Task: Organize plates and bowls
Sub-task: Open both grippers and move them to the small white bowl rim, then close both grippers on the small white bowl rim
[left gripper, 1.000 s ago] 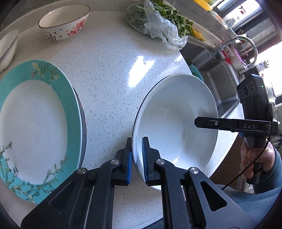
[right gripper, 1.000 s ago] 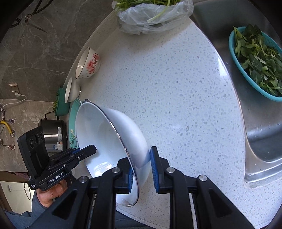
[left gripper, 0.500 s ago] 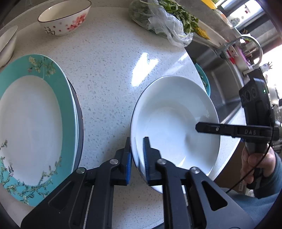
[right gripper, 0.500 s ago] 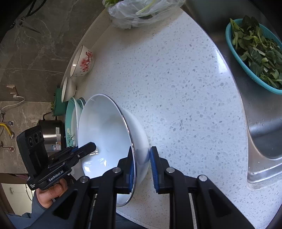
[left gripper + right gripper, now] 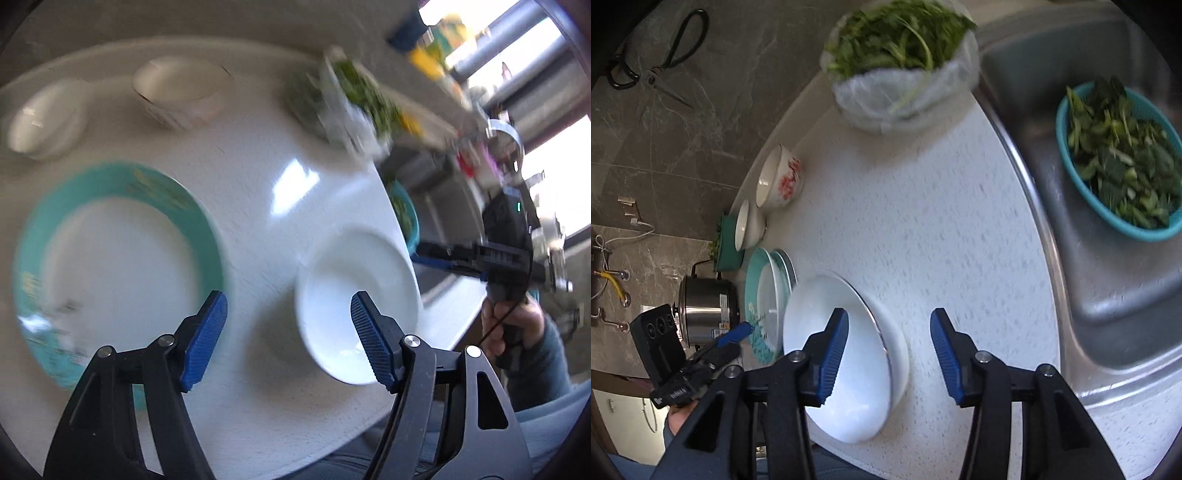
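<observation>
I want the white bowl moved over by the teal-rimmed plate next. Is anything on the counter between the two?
Nothing visible does. In the left wrist view, bare speckled counter separates the white bowl from the teal-rimmed plate. The floral bowl and bag of greens sit farther back.

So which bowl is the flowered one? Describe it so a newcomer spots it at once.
Start at the speckled white counter beside the steel sink. Along its far edge by the dark stone wall stand two bowls. The flowered bowl is the larger, nearer the bag of greens, with red blossoms outside; the small bowl is plain.
</observation>
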A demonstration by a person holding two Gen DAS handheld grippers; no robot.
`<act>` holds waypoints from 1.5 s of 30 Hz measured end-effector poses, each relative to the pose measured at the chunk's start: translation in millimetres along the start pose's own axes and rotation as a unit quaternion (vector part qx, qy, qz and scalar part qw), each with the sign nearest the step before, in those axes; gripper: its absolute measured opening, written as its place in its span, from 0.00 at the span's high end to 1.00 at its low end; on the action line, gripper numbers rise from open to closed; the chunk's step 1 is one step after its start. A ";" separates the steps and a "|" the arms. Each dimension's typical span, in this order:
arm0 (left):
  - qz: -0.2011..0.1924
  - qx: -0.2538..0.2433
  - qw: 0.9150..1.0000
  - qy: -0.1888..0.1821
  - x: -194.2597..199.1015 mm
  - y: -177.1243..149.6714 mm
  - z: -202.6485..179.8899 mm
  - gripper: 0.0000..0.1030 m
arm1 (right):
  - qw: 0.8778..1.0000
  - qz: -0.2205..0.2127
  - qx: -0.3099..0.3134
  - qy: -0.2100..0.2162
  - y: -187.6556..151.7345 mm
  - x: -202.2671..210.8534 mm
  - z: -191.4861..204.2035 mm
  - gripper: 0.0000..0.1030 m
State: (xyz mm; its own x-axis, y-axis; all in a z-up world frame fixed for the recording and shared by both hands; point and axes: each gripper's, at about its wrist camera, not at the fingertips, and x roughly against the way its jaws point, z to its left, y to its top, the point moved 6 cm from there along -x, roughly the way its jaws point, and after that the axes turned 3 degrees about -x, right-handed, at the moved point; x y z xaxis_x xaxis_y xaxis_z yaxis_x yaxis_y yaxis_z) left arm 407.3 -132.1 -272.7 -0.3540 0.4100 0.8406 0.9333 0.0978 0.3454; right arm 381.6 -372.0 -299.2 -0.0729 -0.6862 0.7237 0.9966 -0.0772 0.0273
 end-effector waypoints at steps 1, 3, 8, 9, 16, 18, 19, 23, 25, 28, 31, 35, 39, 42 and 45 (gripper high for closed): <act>-0.017 0.003 1.000 0.011 13.5 8.8 12.3 0.34 | 1.000 -0.006 0.009 0.001 5.8 0.8 9.6 0.51; -0.055 0.014 0.998 0.042 44.2 27.1 50.0 0.34 | 0.999 -0.012 0.027 0.012 12.8 -2.0 31.0 0.51; -0.104 0.072 0.985 0.113 92.6 58.3 149.2 0.34 | 0.993 -0.006 0.093 0.067 19.9 -31.8 120.7 0.51; -0.111 0.080 0.983 0.119 98.1 64.3 166.8 0.34 | 0.991 -0.002 0.110 0.076 20.1 -41.7 143.9 0.51; -0.103 0.090 0.984 0.112 76.3 98.9 253.8 0.32 | 0.978 0.028 0.189 0.084 49.7 -127.1 276.6 0.44; -0.095 0.092 0.986 0.103 61.3 109.4 273.6 0.32 | 0.978 0.043 0.196 0.060 56.5 -163.3 297.4 0.44; -0.094 0.092 0.986 0.100 53.9 114.4 284.9 0.32 | 0.979 0.054 0.193 0.048 58.8 -178.6 302.0 0.44; -0.081 0.084 0.990 0.074 30.4 133.5 310.9 0.32 | 0.982 0.077 0.174 0.007 66.8 -234.5 304.9 0.44; -0.071 0.081 0.992 0.063 17.4 142.6 321.7 0.34 | 0.985 0.085 0.153 0.006 70.3 -252.0 304.2 0.44; -0.061 0.082 0.994 0.039 6.3 148.5 334.7 0.34 | 0.986 0.084 0.144 -0.005 76.0 -268.8 303.6 0.44; -0.048 0.079 0.996 0.016 -8.9 156.5 346.0 0.48 | 0.988 0.085 0.126 -0.013 81.8 -281.4 296.7 0.44; -0.032 0.079 0.996 -0.004 -28.7 160.9 354.1 0.63 | 0.989 0.093 0.109 -0.026 86.8 -292.6 292.7 0.47; -0.030 0.076 0.997 -0.013 -33.1 165.6 361.4 0.72 | 0.989 0.093 0.106 -0.031 87.9 -301.9 294.7 0.53; -0.028 0.074 0.997 -0.018 -35.3 166.5 364.9 0.77 | 0.988 0.097 0.109 -0.043 87.0 -308.9 295.4 0.54; -0.027 0.071 0.997 -0.020 -32.5 163.4 364.2 0.82 | 0.988 0.101 0.106 -0.050 85.9 -317.5 294.1 0.63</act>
State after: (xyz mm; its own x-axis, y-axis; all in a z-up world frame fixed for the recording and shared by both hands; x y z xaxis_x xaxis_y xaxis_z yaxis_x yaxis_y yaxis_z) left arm 592.9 200.8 -395.6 -0.4040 0.4354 0.8045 0.9130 0.2474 0.3246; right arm 501.3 52.0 -323.9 0.1224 -0.5957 0.7938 0.9767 0.2144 0.0103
